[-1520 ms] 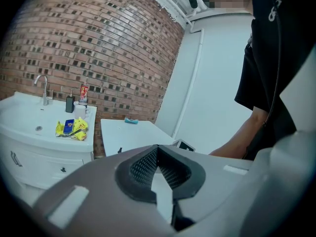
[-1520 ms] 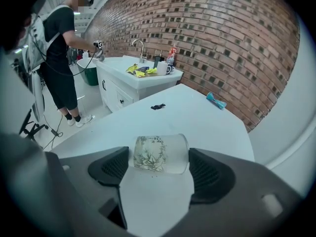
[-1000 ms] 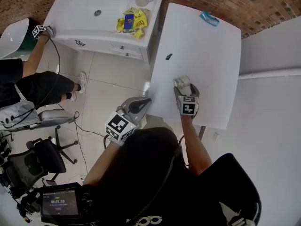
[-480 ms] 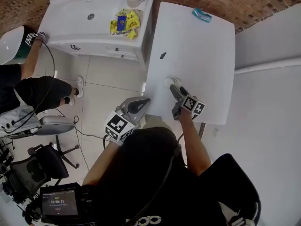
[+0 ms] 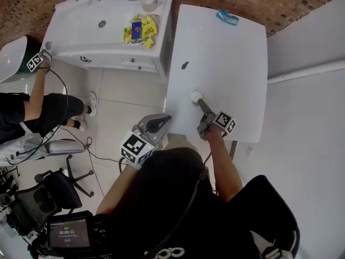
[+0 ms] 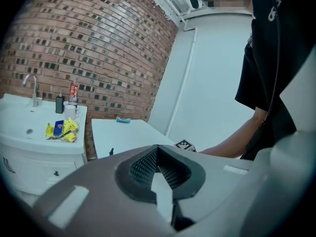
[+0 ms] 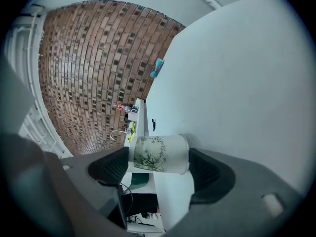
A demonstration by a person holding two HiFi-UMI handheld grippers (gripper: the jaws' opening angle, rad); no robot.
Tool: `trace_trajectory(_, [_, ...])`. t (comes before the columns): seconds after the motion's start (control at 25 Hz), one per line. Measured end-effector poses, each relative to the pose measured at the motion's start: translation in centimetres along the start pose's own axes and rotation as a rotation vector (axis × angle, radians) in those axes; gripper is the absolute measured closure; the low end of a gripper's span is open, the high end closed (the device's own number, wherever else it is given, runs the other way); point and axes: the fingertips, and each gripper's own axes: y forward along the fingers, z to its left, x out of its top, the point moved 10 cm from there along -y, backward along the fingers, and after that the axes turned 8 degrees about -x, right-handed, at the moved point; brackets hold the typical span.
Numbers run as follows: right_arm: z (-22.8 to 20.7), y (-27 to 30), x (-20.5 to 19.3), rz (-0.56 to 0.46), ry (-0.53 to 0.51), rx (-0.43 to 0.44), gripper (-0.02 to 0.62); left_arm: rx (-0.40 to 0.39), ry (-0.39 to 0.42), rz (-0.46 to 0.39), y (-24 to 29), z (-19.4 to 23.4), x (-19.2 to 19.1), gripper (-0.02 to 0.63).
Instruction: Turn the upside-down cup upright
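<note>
A white cup [image 7: 158, 154] with a green bamboo print sits between the pads of my right gripper [image 7: 159, 168]. One pad presses its narrow end and the other its wide rim end. In the head view the cup [image 5: 196, 96] shows as a small white round at the tip of that gripper [image 5: 199, 100], on the white table [image 5: 226, 58] near its left edge. Which end faces up is not clear there. My left gripper [image 5: 161, 120] hangs off the table's left side, over the floor. Its jaws [image 6: 158, 148] meet at the tips with nothing between them.
A teal object [image 5: 227, 18] lies at the table's far end and a small dark mark [image 5: 185, 66] sits mid-left. Left of the table stands a white washbasin cabinet [image 5: 108, 31] with a mug and yellow packets. Another person [image 5: 38, 107] sits at the far left.
My right gripper has rolled, so its marker cube now faces sideways. The cup turned with it, from lying across the jaws to showing one round end upward. The left gripper stayed put.
</note>
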Motion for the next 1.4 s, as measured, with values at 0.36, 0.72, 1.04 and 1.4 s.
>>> trace_trajectory(0.36, [-0.3, -0.3, -0.1, -0.009, 0.003, -0.022, 0.222, -0.02, 0.008, 0.005, 0.3, -0.2, 0.0, 0.592])
trace_trajectory(0.72, [-1.1, -1.0, -0.4, -0.019, 0.024, -0.05, 0.222, -0.021, 0.013, 0.002, 0.0, -0.5, 0.0, 0.592])
trace_trajectory(1.04, [1.1, -3.5, -0.9, -0.072, -0.032, -0.081, 0.222, -0.068, 0.014, -0.014, -1.4, -0.5, 0.5, 0.592])
trace_trajectory(1.4, [3.6, -7.6, -4.1, -0.145, -0.135, -0.084, 0.236, -0.125, 0.037, -0.052, -3.7, -0.8, -0.8, 0.592])
